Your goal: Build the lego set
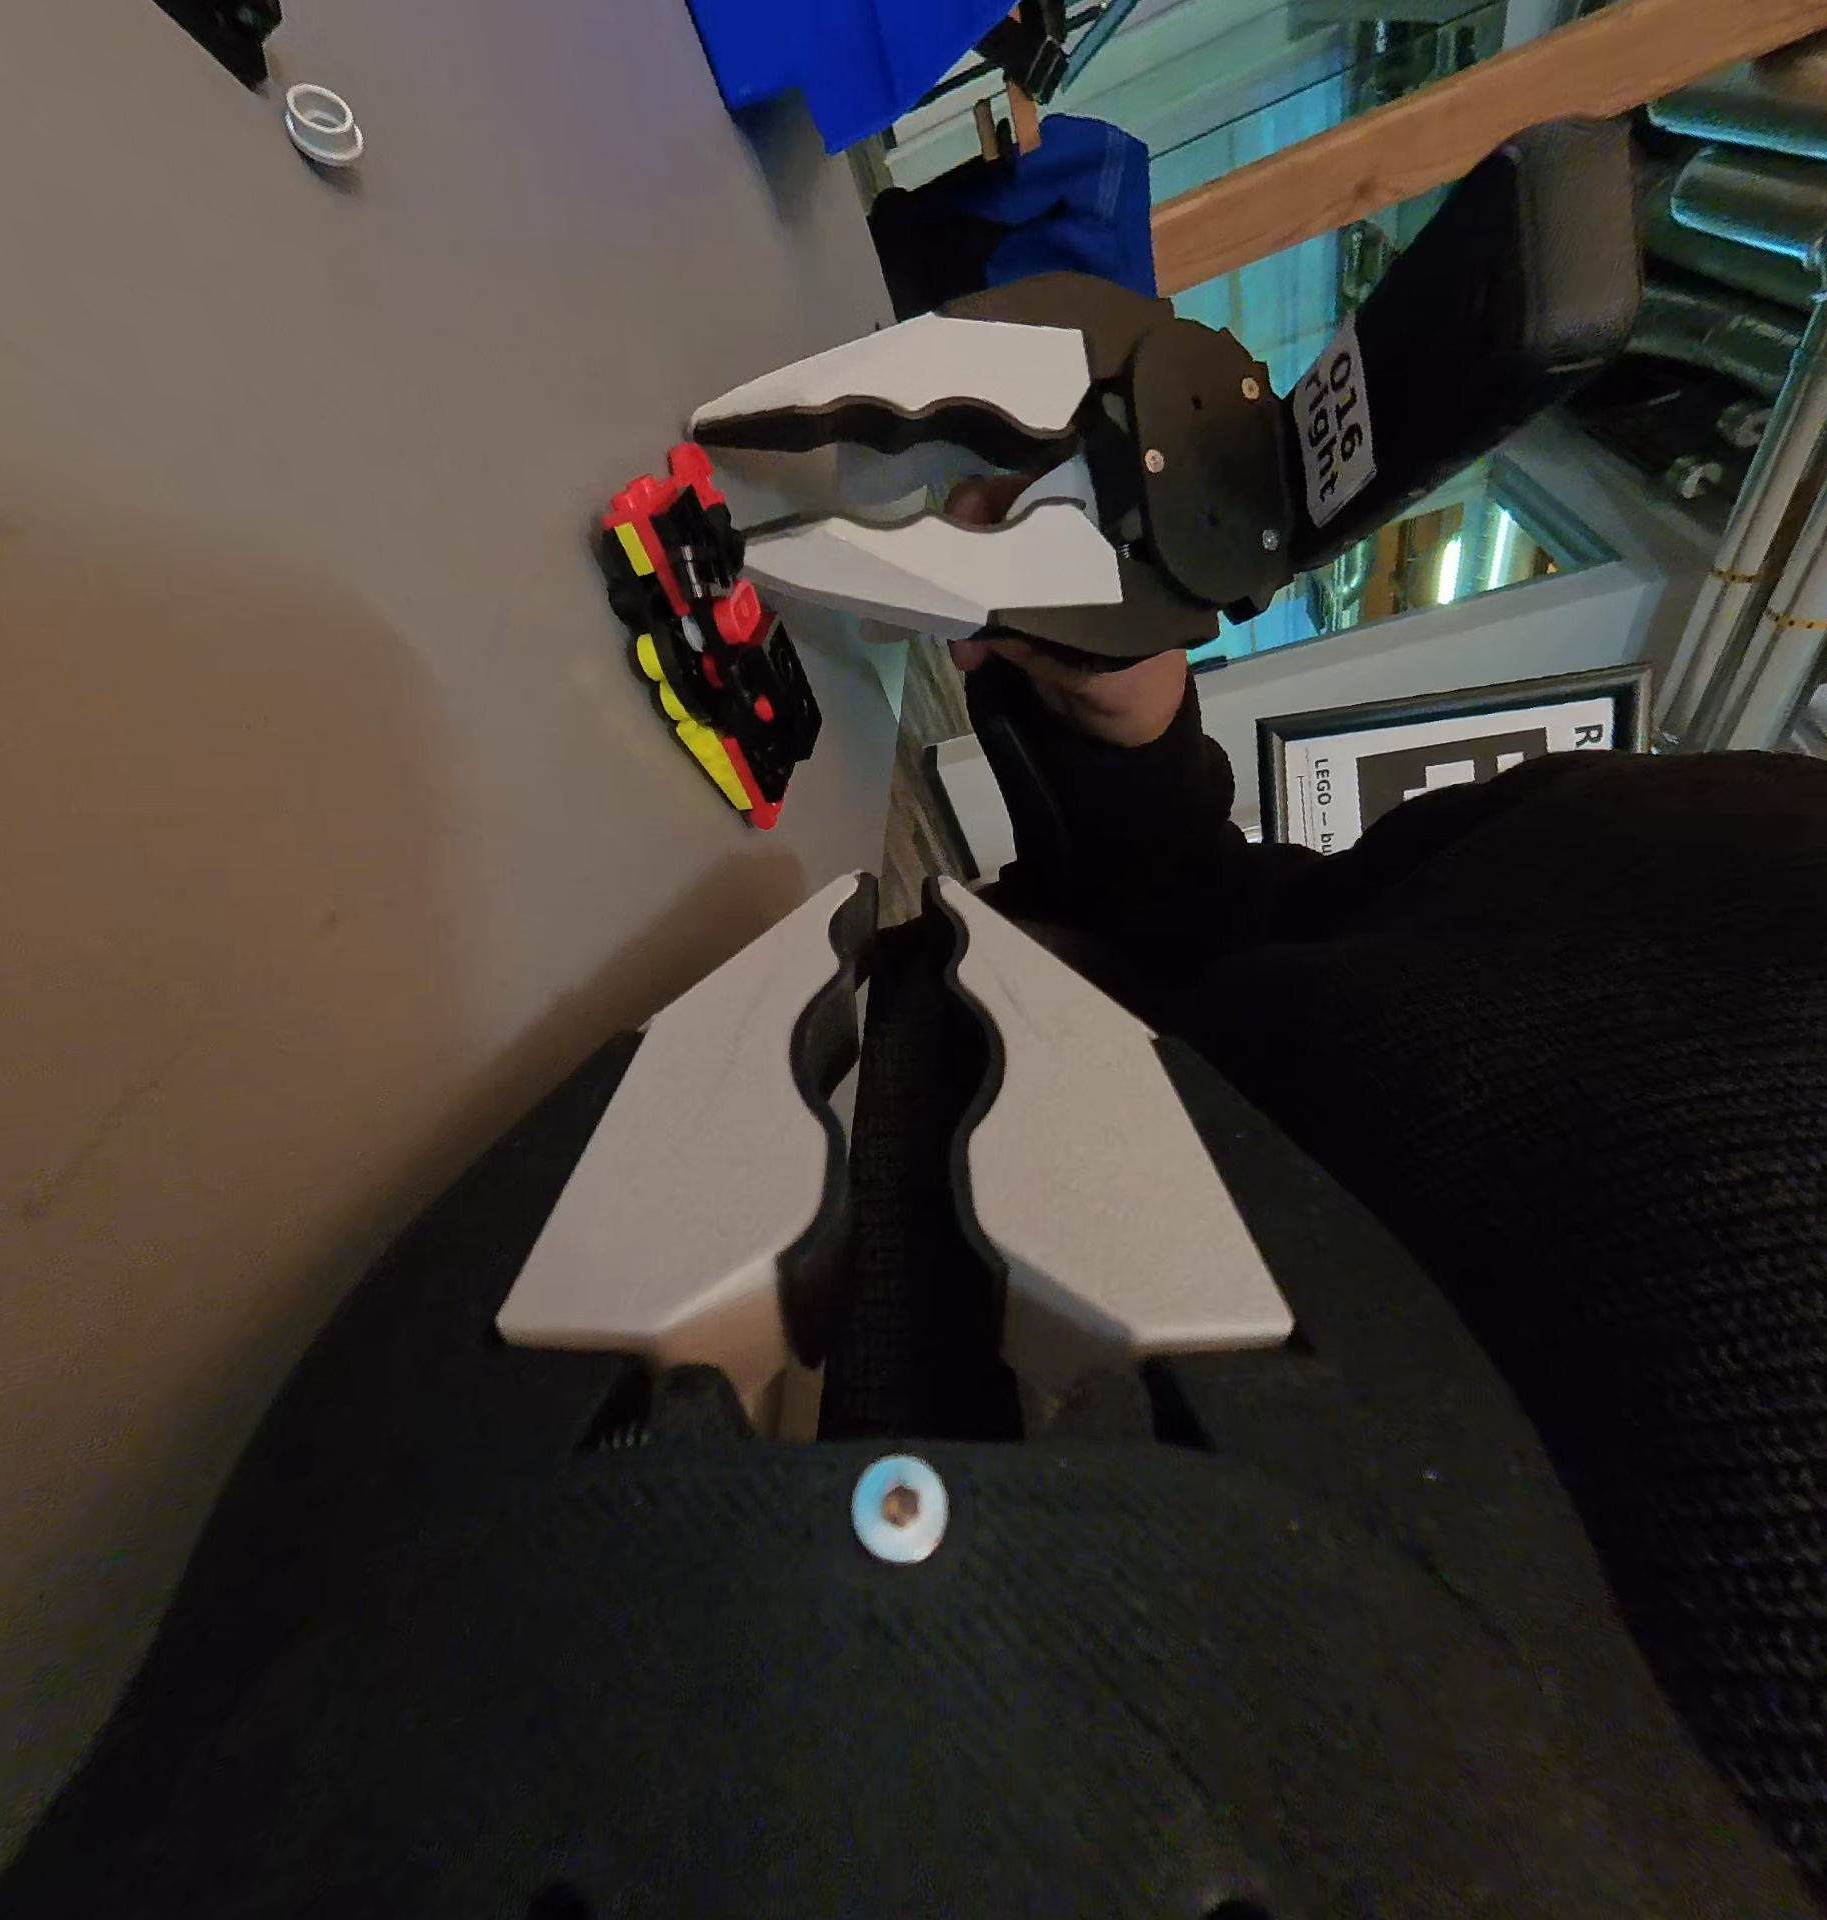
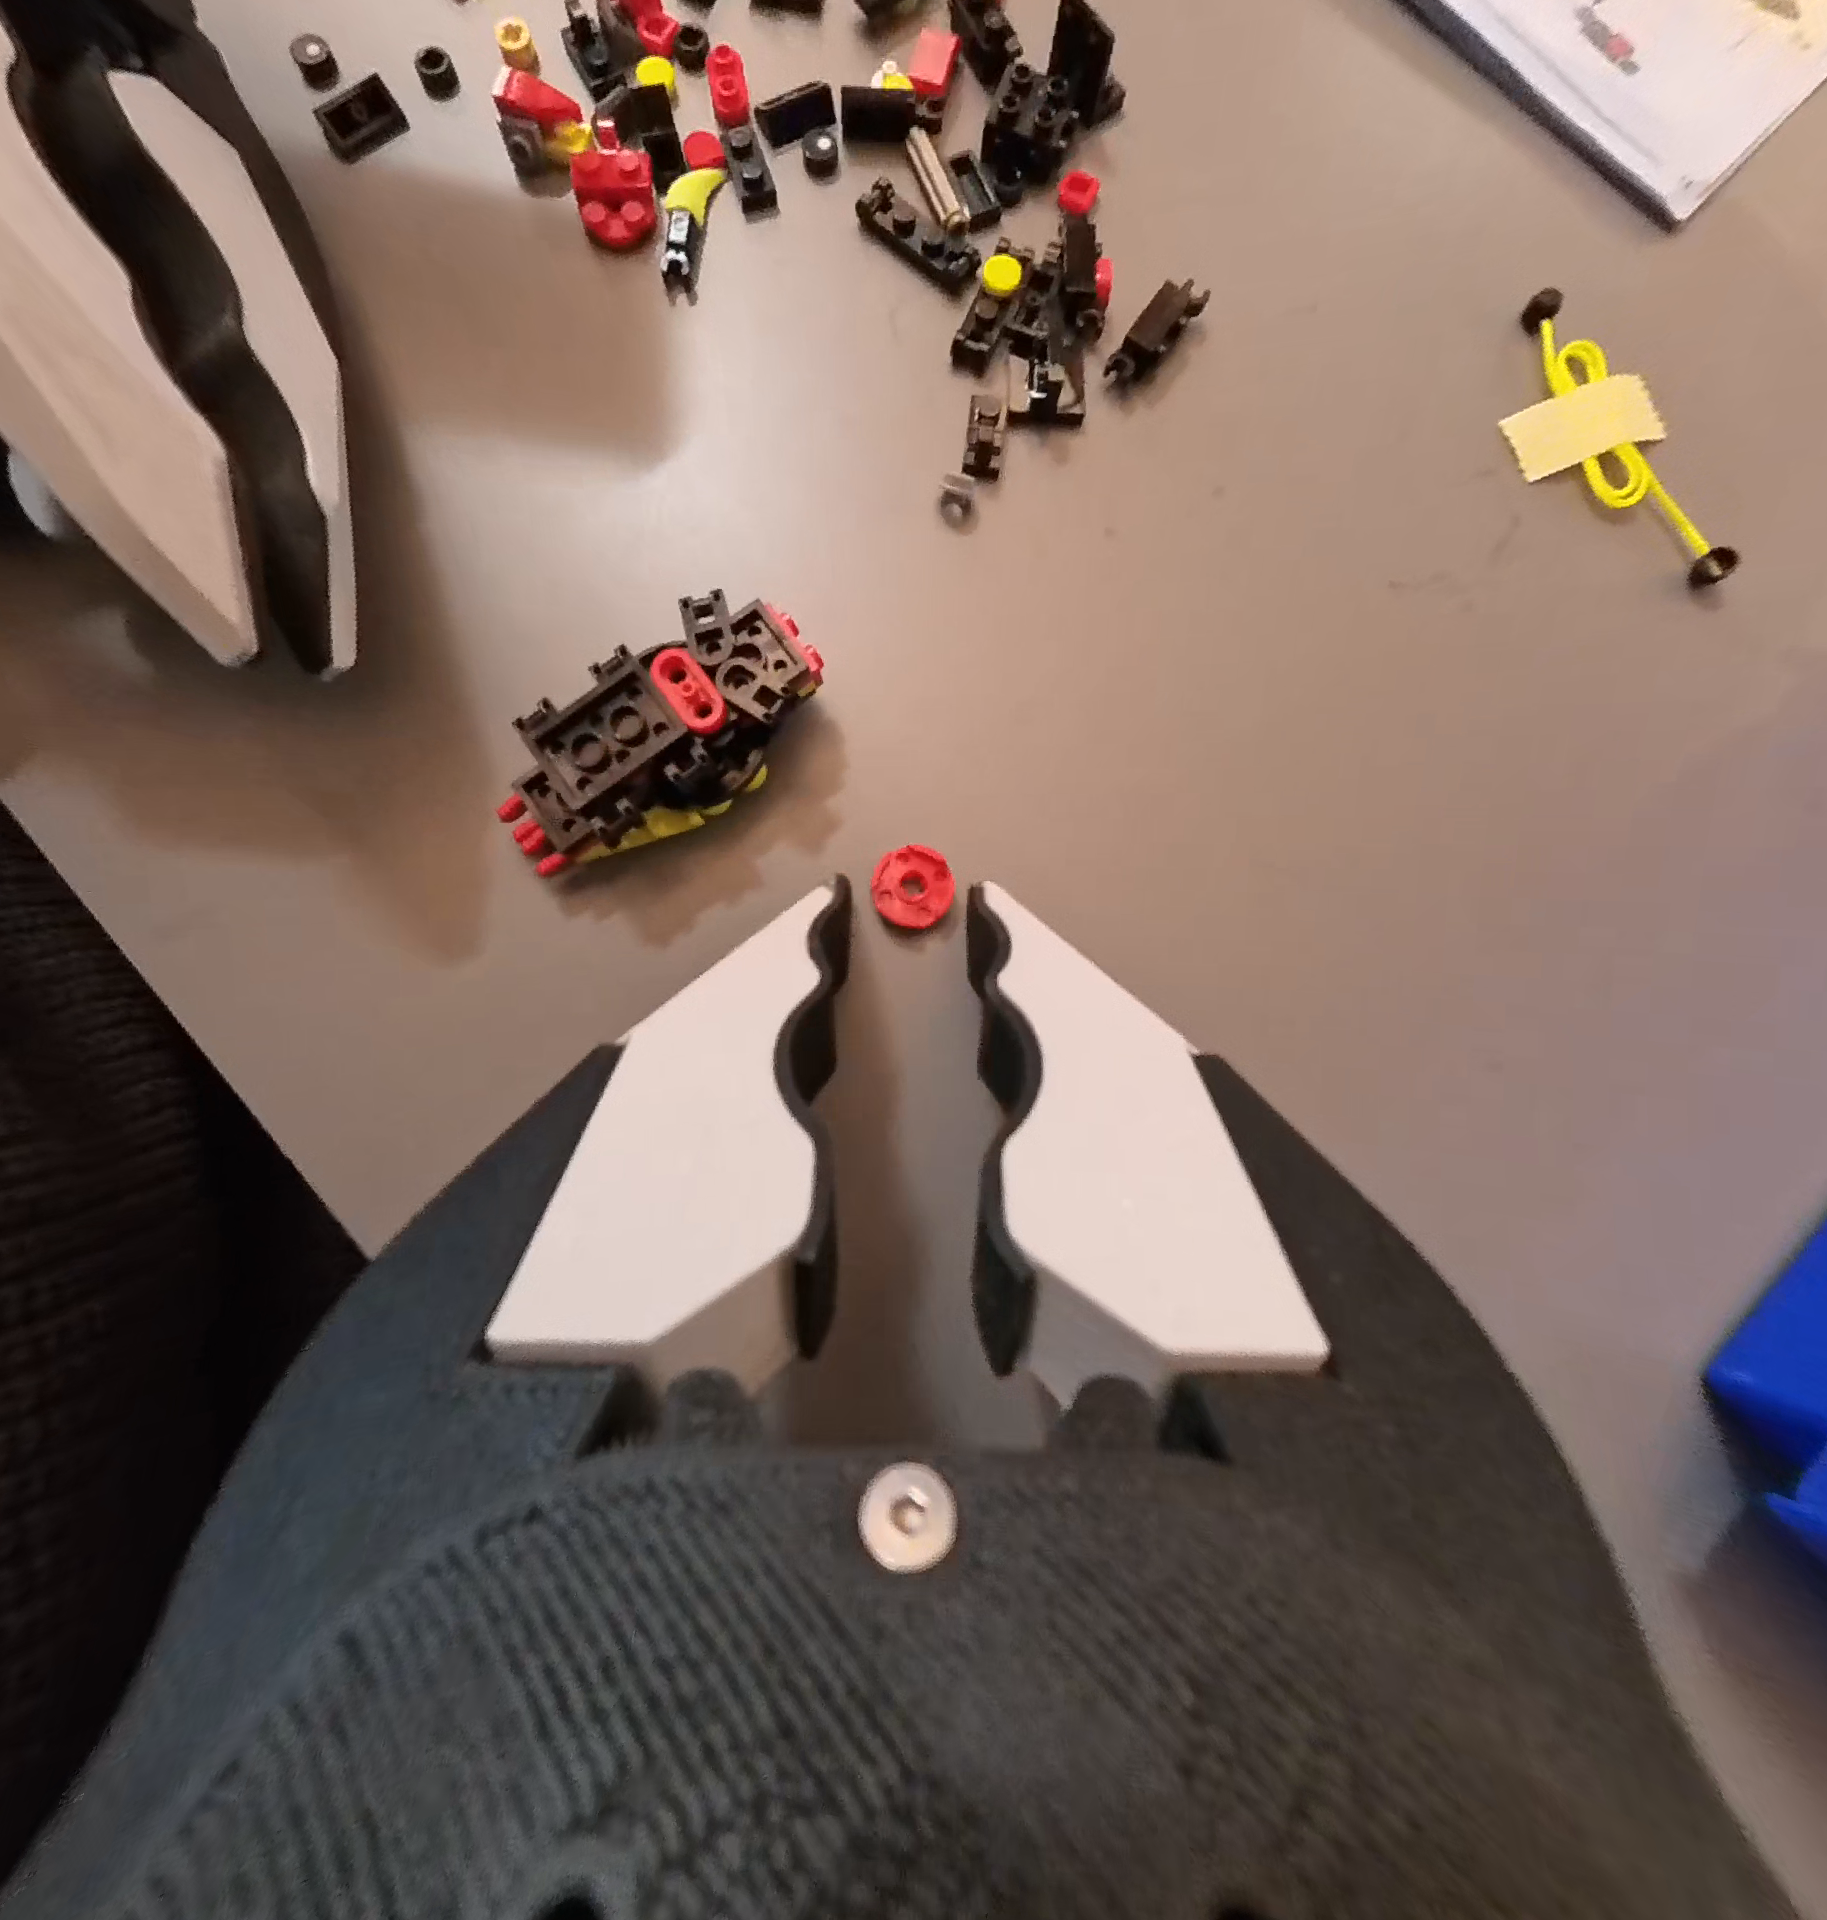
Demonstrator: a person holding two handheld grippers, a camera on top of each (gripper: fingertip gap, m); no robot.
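Observation:
My right gripper (image 2: 907,891) is open over the grey table (image 2: 1304,831). A small red round plate (image 2: 911,883) lies on the table right at its fingertips, with a gap to each pad, so nothing is held. A partly built black, red and yellow brick model (image 2: 660,738) lies just to the left of it, and also shows in the left wrist view (image 1: 706,644). There the right gripper (image 1: 722,483) hovers at the model's end. My left gripper (image 1: 898,894) is empty, its fingers only narrowly apart, near the table's edge; it also shows in the right wrist view (image 2: 296,634).
A pile of loose black, red and yellow bricks (image 2: 836,156) lies at the far side. A booklet (image 2: 1636,94) is at the far right. A yellow cord with tape (image 2: 1595,436) lies to the right. A blue bin (image 2: 1802,1403) is near right. A white ring (image 1: 322,125) lies farther off. My right fingertips sit around 10 cm from my left ones.

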